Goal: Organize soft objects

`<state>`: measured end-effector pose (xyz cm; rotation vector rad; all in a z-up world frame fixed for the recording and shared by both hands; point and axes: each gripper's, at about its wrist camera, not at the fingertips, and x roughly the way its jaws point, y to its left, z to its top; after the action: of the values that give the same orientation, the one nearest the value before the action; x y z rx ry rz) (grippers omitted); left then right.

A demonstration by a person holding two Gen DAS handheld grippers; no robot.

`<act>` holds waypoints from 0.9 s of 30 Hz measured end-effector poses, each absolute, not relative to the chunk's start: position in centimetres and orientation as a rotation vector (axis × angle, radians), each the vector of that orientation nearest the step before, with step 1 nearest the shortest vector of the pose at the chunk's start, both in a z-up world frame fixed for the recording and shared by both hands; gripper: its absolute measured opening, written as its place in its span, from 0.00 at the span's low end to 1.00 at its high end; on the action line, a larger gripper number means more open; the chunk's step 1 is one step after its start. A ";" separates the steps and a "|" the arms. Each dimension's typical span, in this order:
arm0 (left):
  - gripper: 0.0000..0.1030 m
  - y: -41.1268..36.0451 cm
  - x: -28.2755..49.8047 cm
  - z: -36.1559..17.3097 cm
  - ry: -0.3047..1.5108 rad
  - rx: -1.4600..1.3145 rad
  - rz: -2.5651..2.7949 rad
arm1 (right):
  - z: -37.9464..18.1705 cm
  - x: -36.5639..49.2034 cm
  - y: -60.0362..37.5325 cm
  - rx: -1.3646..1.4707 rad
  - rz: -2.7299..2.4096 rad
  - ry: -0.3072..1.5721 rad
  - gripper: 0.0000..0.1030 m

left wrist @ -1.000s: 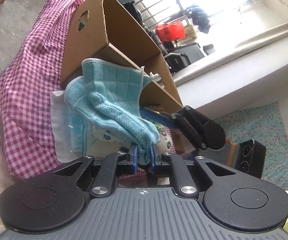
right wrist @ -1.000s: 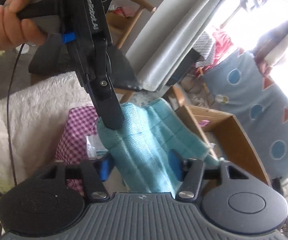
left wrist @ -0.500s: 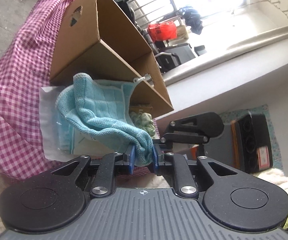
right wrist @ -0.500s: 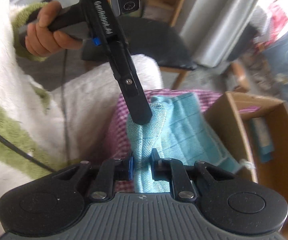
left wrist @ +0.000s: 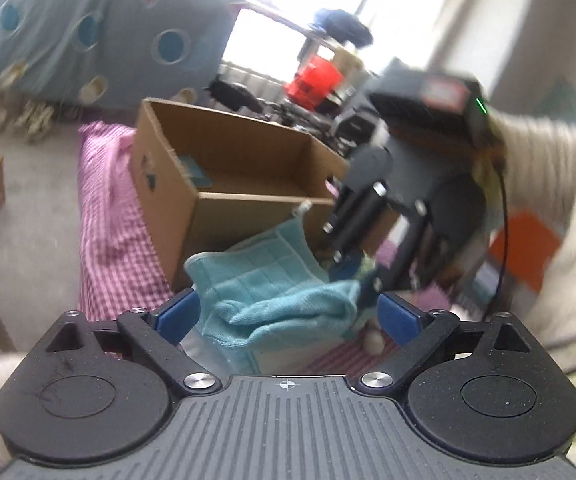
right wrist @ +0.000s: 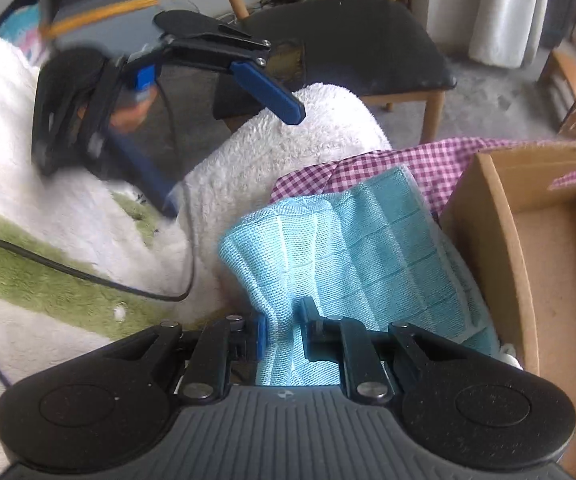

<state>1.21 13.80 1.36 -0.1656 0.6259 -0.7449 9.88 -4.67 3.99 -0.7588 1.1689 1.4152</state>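
A teal waffle cloth (right wrist: 347,248) lies bunched on the pink checked cover, in front of the open cardboard box (left wrist: 228,176). My right gripper (right wrist: 282,336) is shut on one end of it, with the fabric pinched between its pads. In the left wrist view the cloth (left wrist: 280,292) sags from the right gripper (left wrist: 351,276). My left gripper (left wrist: 288,314) has its jaws opening wide, and its blue pads stand apart from the cloth on both sides. From the right wrist view the left gripper (right wrist: 232,162) hovers over the white fleece with nothing between its fingers.
The pink checked cover (left wrist: 108,220) drapes the surface under the box (right wrist: 507,240), which holds a small teal item (left wrist: 196,170). A white and green fleece blanket (right wrist: 288,152) lies to the left, crossed by a black cable (right wrist: 88,276). A black-seated chair (right wrist: 347,40) stands behind.
My left gripper let go of the cloth, opened wide, rolled and lifted away. My right gripper closed on the cloth and tipped downward, nearer the box.
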 end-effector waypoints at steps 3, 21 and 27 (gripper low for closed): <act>0.91 11.9 1.4 0.7 0.622 0.007 -0.800 | 4.4 10.7 -4.4 -0.750 1.448 1.203 0.17; 0.17 9.7 4.3 -1.2 0.714 0.015 -0.889 | 8.3 11.6 -6.9 -0.634 1.412 1.096 0.19; 0.16 12.7 7.8 -2.9 0.870 -0.382 -0.862 | 12.6 9.5 -12.7 -0.357 1.221 0.791 0.20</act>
<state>7.83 12.73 -2.87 -0.3817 0.8699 -0.8623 9.47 -12.71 12.58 -0.3567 0.7913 1.2213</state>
